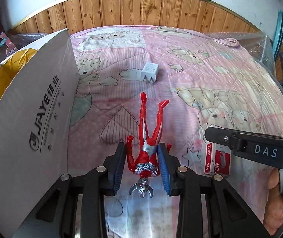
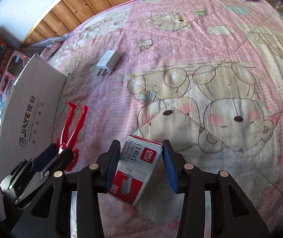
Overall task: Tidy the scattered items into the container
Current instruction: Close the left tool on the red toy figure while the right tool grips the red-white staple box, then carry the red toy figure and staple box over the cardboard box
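— While the red toy figure point(image 1: 149, 138) lies on the pink quilt point(image 1: 211, 83), where are your jaws?

— On my left gripper point(image 1: 143, 166) the jaws flank its torso, blue pads just beside it or touching, I cannot tell which; its head points back at me, its legs away.

— And the right?

— On my right gripper point(image 2: 141, 164) the jaws stand spread about the staple box point(image 2: 139, 166); the left pad touches its edge, the right one sits near its corner.

— The container?

— The cardboard box point(image 1: 36, 123) stands just left of the figure; a white charger point(image 1: 150, 71) lies well apart, further up the bed.
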